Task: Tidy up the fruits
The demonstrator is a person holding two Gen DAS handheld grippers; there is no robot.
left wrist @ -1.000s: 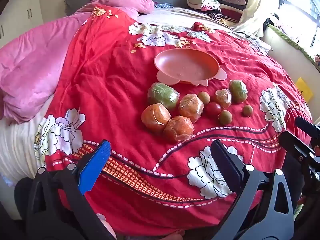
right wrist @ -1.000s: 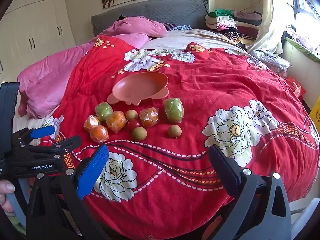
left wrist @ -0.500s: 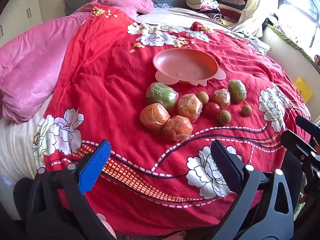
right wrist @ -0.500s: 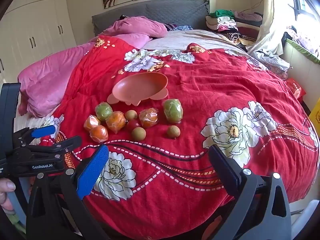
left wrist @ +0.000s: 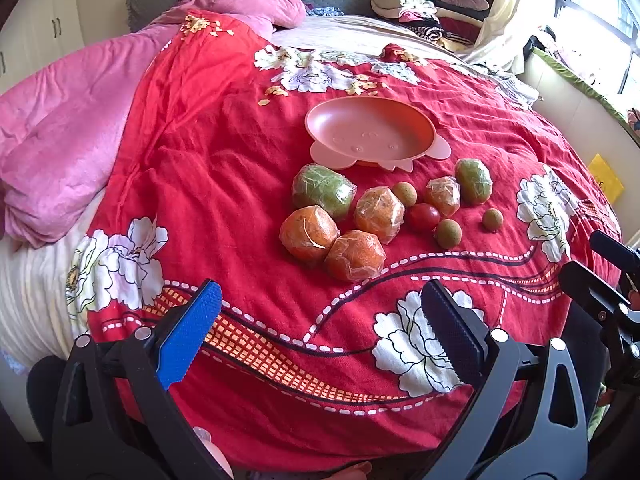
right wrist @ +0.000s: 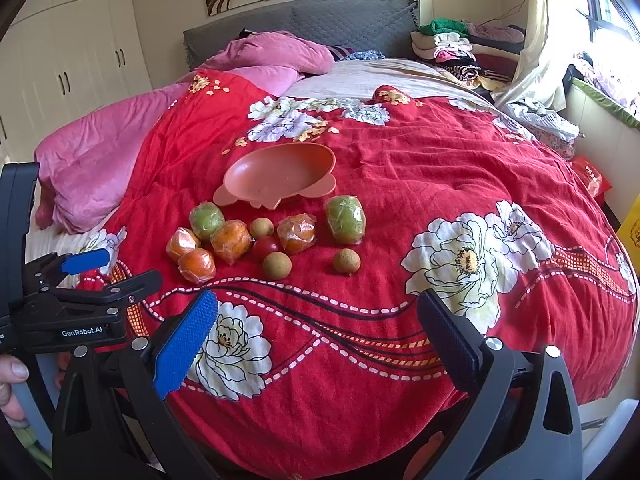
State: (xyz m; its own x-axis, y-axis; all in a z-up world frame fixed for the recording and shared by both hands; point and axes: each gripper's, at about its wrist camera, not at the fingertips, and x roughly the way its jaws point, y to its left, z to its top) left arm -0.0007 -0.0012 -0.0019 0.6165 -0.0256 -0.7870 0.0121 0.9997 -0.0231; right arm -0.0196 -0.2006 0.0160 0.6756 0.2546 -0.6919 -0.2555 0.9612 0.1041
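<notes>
A pink plate [left wrist: 370,132] lies on a red floral bedspread; it also shows in the right wrist view [right wrist: 276,174]. In front of it lie several wrapped oranges [left wrist: 354,255] [right wrist: 231,240], two wrapped green fruits [left wrist: 322,191] [right wrist: 345,219], a red tomato [left wrist: 423,217] [right wrist: 265,247] and three small brown fruits [left wrist: 448,233] [right wrist: 346,261]. My left gripper [left wrist: 320,312] is open and empty, above the bed's near edge, short of the fruits. My right gripper [right wrist: 318,320] is open and empty, likewise near the front edge. The left gripper shows at the left of the right wrist view [right wrist: 108,268].
A pink quilt [left wrist: 68,132] is bunched at the left of the bed. Folded clothes [right wrist: 448,46] are stacked at the back right by the grey headboard [right wrist: 304,24]. A window sill [left wrist: 572,80] runs along the right. White wardrobes [right wrist: 68,40] stand at the left.
Both grippers have drifted very slightly; the fruits and the plate have not moved.
</notes>
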